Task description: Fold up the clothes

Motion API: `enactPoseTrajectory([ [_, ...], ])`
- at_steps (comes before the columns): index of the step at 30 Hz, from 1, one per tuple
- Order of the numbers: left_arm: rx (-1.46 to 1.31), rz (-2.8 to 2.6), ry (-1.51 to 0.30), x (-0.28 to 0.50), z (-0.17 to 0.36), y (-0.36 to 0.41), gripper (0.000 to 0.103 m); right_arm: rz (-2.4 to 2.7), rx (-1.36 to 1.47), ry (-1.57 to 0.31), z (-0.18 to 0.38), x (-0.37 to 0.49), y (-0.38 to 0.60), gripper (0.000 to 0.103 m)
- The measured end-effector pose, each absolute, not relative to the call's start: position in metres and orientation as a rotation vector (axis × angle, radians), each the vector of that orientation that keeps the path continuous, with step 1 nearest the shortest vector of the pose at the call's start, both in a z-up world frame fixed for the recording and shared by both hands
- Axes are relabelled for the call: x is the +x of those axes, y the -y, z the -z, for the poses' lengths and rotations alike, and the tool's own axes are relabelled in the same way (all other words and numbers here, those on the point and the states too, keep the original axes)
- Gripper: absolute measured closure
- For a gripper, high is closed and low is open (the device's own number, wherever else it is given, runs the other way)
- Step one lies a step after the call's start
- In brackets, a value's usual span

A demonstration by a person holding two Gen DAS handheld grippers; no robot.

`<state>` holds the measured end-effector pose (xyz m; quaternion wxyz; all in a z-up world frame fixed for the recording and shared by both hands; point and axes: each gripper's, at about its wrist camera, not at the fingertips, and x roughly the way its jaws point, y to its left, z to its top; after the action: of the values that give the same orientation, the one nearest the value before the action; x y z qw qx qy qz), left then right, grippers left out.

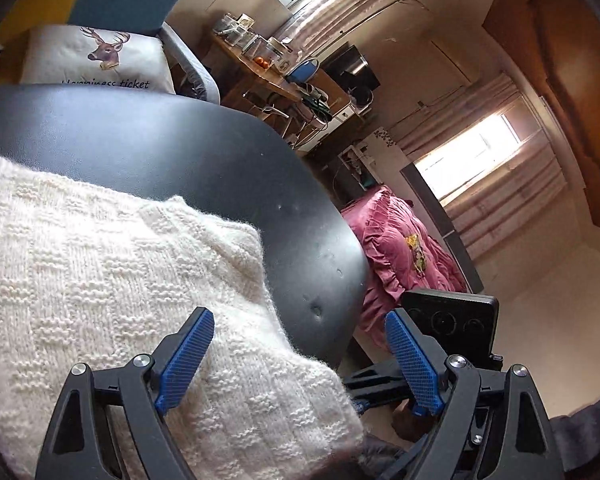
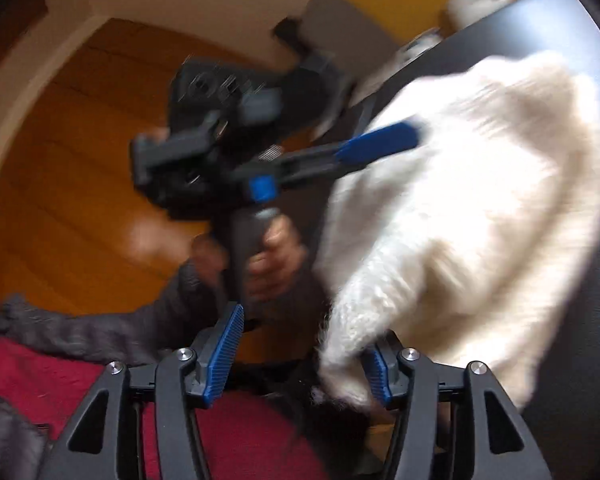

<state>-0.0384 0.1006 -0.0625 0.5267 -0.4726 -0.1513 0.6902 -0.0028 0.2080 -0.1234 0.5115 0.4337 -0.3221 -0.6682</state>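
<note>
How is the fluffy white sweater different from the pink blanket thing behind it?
The white knitted sweater lies on the black table, right under the left tongs; the pink bedspread sits farther back, below the table's edge. The sweater is fuzzy with a knitted block pattern; the bedspread looks smooth, wrinkled and frilly. The sweater is plain white; the bedspread has a yellowish picture on it. Both are soft cloth.

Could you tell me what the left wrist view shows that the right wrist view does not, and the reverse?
Only the left wrist view shows the deer-print cushion, the cluttered wooden desk, the pink bedding and the knit pattern sharply. Only the right wrist view, which is blurred, shows the person's hand gripping the left hand-held gripper, the wooden floor and a red cloth. Both show the white knit sweater lying on the black table.
</note>
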Motion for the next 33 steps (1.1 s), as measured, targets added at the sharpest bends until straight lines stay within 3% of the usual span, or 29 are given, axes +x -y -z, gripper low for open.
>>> enactPoseTrajectory([
  [4,-1.152,-1.631,0.308,-0.042,0.069,-0.116,0.015,1.532,1.18,0.765,0.156,0.008,-0.216,0.046],
  [6,-1.186,-1.62,0.26,-0.041,0.079,-0.134,0.015,1.6,1.276,0.765,0.174,0.017,-0.232,0.069],
  [7,-1.2,-1.622,0.233,-0.041,0.085,-0.143,0.014,1.634,1.324,0.765,0.183,0.022,-0.24,0.09],
  [11,-1.181,-1.708,0.192,-0.035,0.098,-0.162,0.014,1.751,1.35,0.789,0.198,0.041,-0.263,0.097],
  [16,-1.072,-1.803,0.076,-0.008,0.106,-0.178,0.006,1.786,1.321,0.821,0.202,0.058,-0.278,0.096],
  [18,-1.05,-1.804,0.065,-0.006,0.106,-0.179,0.005,1.805,1.315,0.851,0.196,0.065,-0.29,0.091],
  [20,-1.065,-1.781,0.149,-0.014,0.099,-0.17,0.005,1.839,1.291,0.876,0.185,0.073,-0.305,0.075],
  [23,-1.05,-1.824,0.21,-0.02,0.078,-0.145,0.005,1.948,1.242,0.926,0.166,0.078,-0.331,0.071],
  [27,-1.008,-1.926,0.232,-0.022,0.055,-0.105,0.005,2.048,1.157,1.037,0.154,0.069,-0.35,0.069],
  [33,-0.981,-2.049,0.126,-0.004,0.061,-0.052,0.005,1.975,1.276,1.184,0.18,0.035,-0.346,0.067],
])
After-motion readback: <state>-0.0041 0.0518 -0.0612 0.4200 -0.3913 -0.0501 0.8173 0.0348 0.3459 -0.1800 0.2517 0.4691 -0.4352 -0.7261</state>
